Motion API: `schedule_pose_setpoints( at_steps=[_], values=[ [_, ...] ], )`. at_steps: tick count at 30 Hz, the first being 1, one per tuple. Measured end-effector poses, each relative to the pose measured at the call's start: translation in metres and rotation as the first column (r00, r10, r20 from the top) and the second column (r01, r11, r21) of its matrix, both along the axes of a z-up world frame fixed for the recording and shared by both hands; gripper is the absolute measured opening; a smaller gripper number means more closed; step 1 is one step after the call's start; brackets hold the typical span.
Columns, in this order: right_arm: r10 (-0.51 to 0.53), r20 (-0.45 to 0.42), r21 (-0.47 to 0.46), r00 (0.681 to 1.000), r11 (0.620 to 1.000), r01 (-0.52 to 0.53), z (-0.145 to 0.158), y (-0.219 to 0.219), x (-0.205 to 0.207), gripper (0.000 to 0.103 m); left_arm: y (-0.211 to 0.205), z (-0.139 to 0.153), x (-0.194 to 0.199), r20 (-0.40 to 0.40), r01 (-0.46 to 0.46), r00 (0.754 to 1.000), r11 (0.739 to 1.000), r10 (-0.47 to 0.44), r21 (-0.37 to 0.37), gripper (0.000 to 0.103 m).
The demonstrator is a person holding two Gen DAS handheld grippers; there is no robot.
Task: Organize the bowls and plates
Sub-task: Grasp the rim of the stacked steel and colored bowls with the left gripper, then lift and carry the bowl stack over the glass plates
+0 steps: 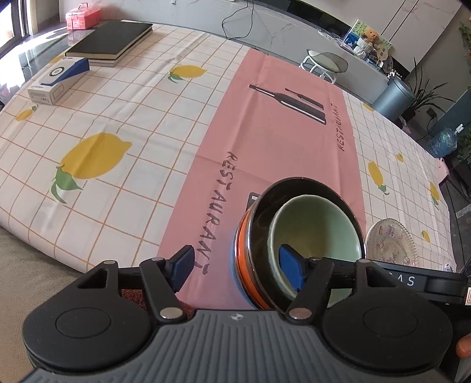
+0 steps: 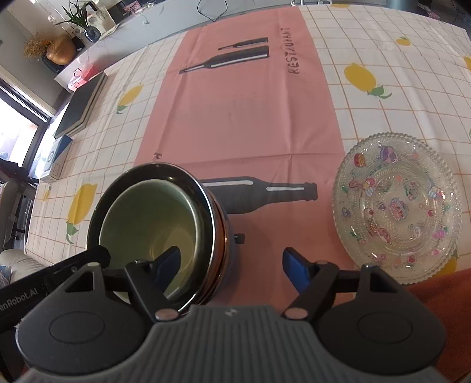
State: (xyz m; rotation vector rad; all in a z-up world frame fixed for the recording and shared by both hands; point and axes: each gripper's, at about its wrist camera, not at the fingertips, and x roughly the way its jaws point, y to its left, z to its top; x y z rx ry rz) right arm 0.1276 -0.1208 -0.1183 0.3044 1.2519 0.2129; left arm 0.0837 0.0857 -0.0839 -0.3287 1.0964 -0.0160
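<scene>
A stack of bowls stands on the pink runner: a pale green bowl (image 1: 316, 232) nested in a dark bowl (image 1: 294, 188) over an orange-rimmed one (image 1: 243, 259). The stack shows in the right wrist view too, with the green bowl (image 2: 153, 218) inside the dark bowl (image 2: 206, 212). My left gripper (image 1: 238, 272) is open, straddling the stack's left wall with its right fingertip (image 1: 290, 272) inside the green bowl. My right gripper (image 2: 232, 269) is open, straddling the right wall with its left fingertip (image 2: 167, 266) inside. A patterned glass plate (image 2: 397, 206) lies right of the stack; it also shows in the left wrist view (image 1: 391, 243).
A black notebook (image 1: 110, 39) on books, a white and blue box (image 1: 57, 81) and a pink case (image 1: 82, 14) sit at the far left of the lemon tablecloth (image 1: 117, 123). A stool (image 1: 323, 63) and a bin (image 1: 396, 95) stand beyond the table.
</scene>
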Motion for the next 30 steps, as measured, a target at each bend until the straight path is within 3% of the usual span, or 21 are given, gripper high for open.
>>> schedule_pose_setpoints(
  at_steps=[6,12,16,21,30],
  values=[
    [0.003,-0.052,0.003,0.999,1.000,-0.003,-0.015,0.008,0.010,0.067,-0.001,-0.020,0.013,-0.058,0.007,0.998,0.998,-0.011,-0.057,0.077],
    [-0.013,-0.059,0.060,0.998,0.998,0.017,-0.021,0.001,0.020,0.066,0.001,-0.036,0.021,-0.111,-0.006,0.994,0.994,-0.007,-0.112,0.074],
    [-0.027,-0.079,0.120,0.997,0.992,0.037,-0.025,-0.004,0.022,0.057,0.002,-0.040,0.024,-0.125,-0.011,0.992,0.988,-0.008,-0.151,0.070],
    [-0.028,-0.094,0.188,0.995,0.981,0.045,-0.028,-0.007,0.019,0.045,0.003,-0.041,0.023,-0.119,-0.008,0.993,0.980,-0.016,-0.201,0.056],
    [-0.060,-0.089,0.218,0.994,0.973,0.078,-0.032,-0.011,0.017,0.044,-0.001,-0.039,0.021,-0.110,-0.022,0.994,0.982,0.002,-0.186,0.055]
  ],
)
